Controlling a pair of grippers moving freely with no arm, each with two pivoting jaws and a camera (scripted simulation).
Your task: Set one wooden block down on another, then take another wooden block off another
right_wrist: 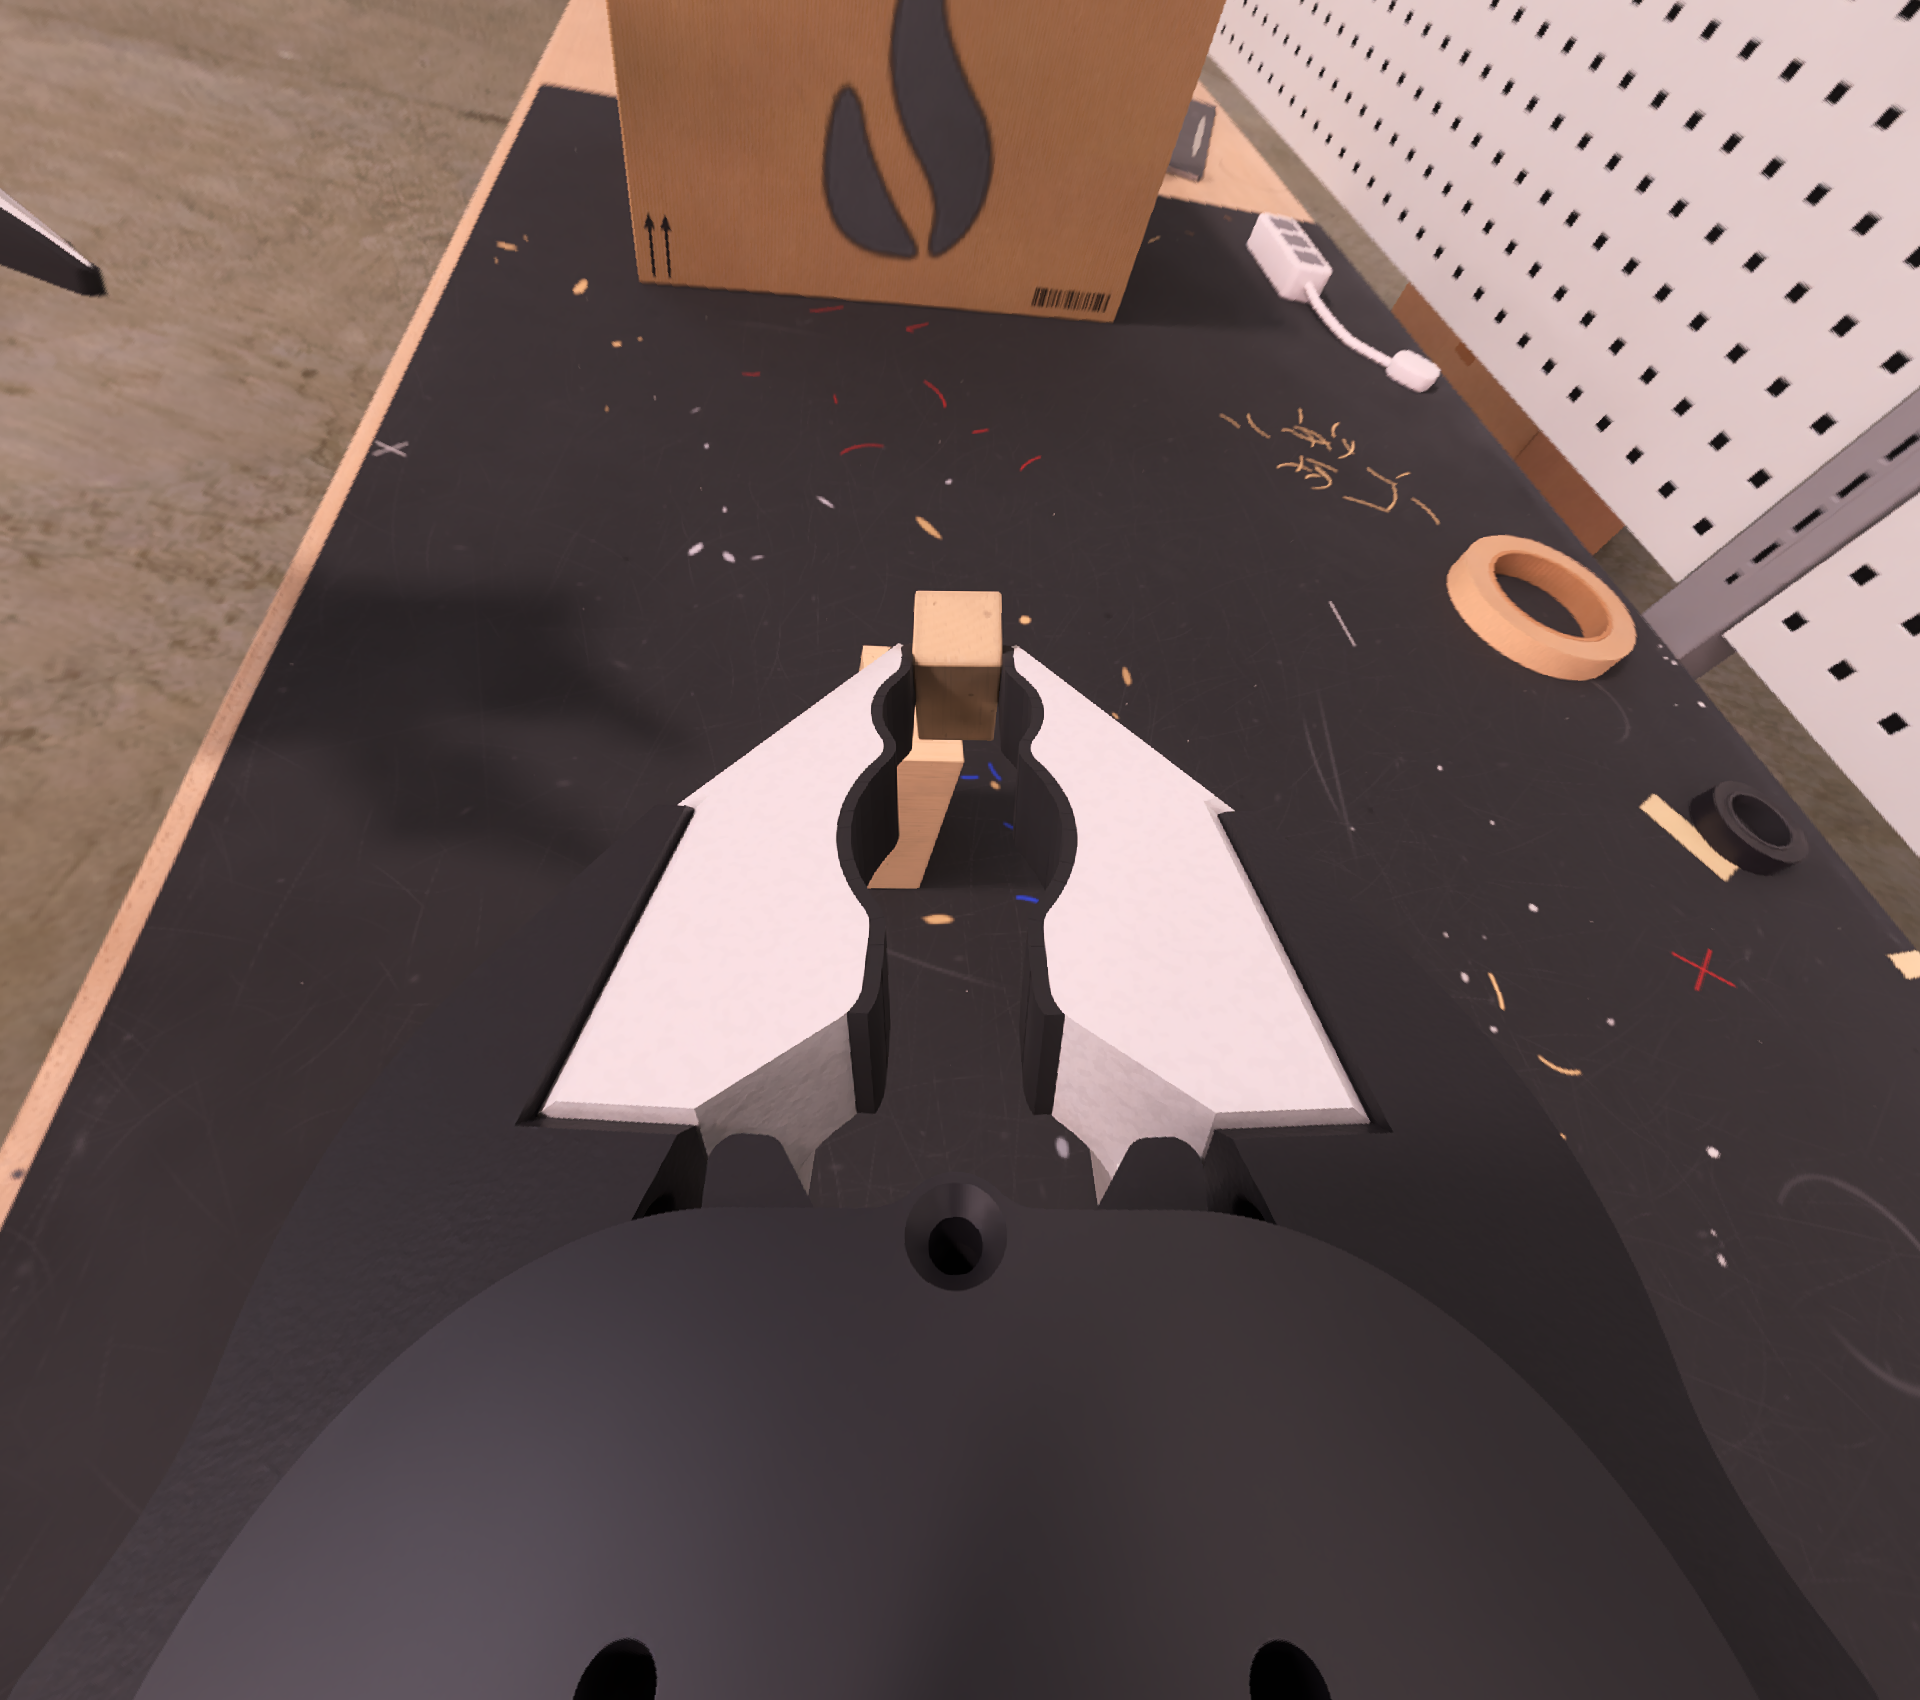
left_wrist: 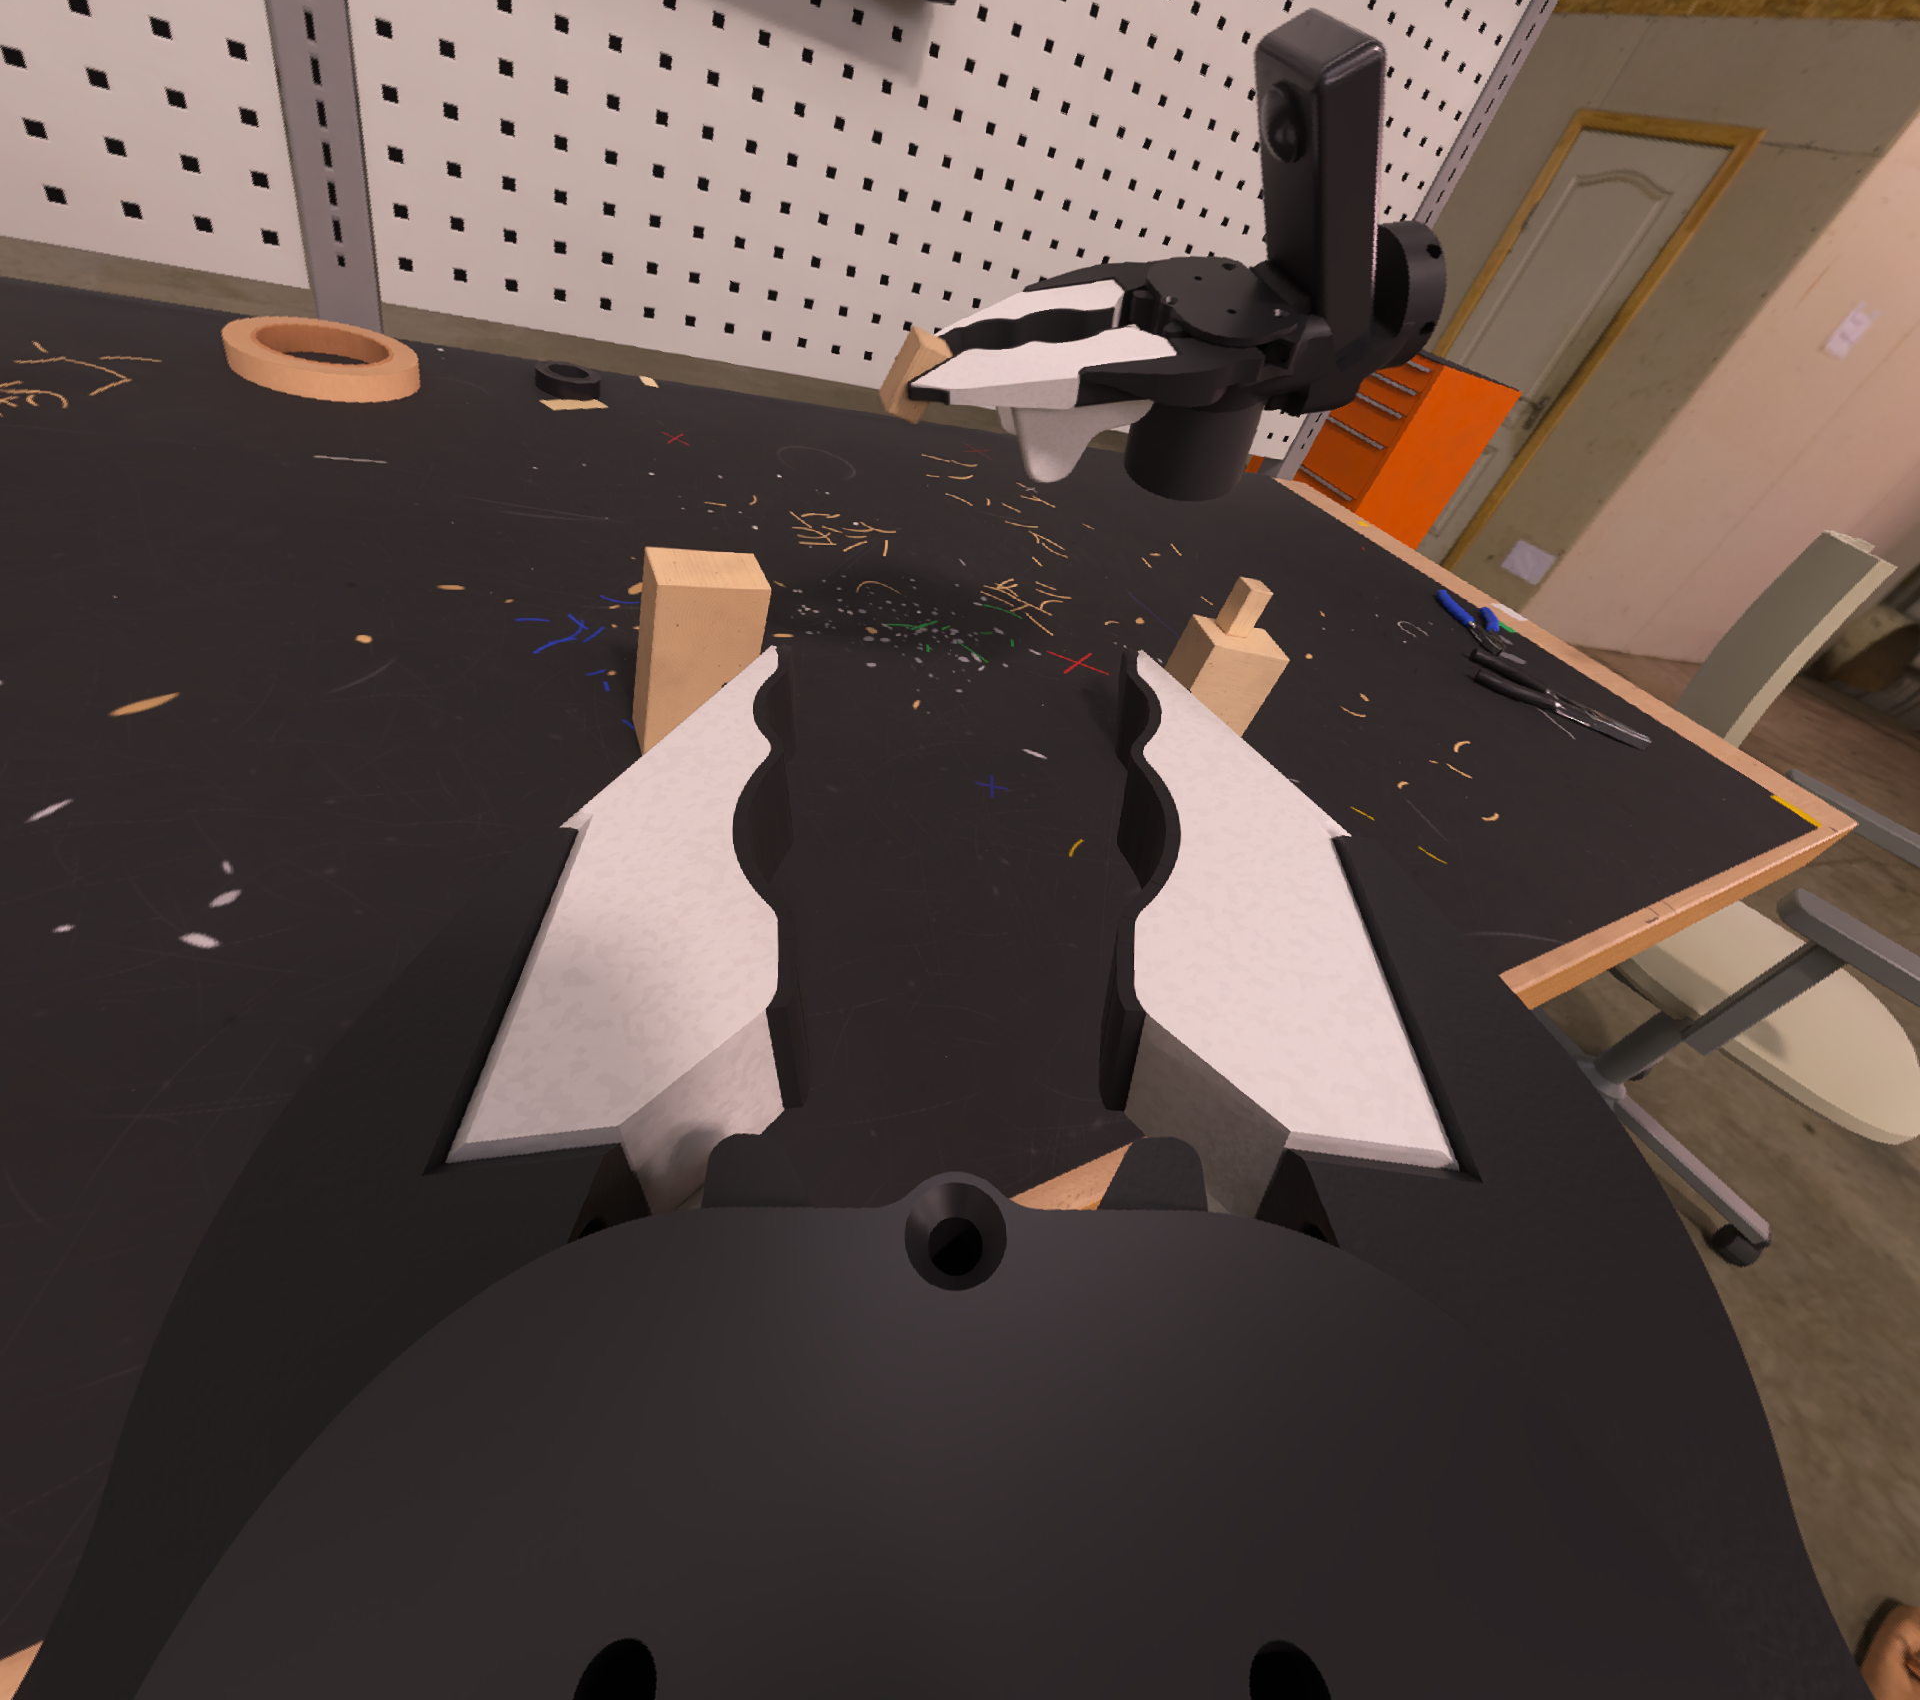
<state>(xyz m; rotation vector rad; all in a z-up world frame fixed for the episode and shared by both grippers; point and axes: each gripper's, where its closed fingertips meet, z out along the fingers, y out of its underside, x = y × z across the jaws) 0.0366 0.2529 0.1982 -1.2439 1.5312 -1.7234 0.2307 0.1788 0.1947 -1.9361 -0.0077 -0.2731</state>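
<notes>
My right gripper (right_wrist: 956, 655) is shut on a small wooden block (right_wrist: 957, 627) and holds it in the air well above the dark table (right_wrist: 623, 715). In the left wrist view this gripper (left_wrist: 932, 365) hangs at the upper right with the block (left_wrist: 900, 381) at its tips. A tall wooden block (left_wrist: 694, 642) stands on the table just left of my left gripper (left_wrist: 956, 663), which is open and empty. It also shows under the right gripper's fingers (right_wrist: 923, 803). At the right stands a wider block (left_wrist: 1226, 668) with a small block (left_wrist: 1245, 606) on top.
A cardboard box (right_wrist: 904, 50) stands at the table's far end, with a white power adapter (right_wrist: 1294, 260) beside it. A wooden ring (left_wrist: 320, 358) and a black ring (left_wrist: 567, 378) lie near the pegboard wall (left_wrist: 623, 92). Pliers (left_wrist: 1527, 674) lie by the table's right edge.
</notes>
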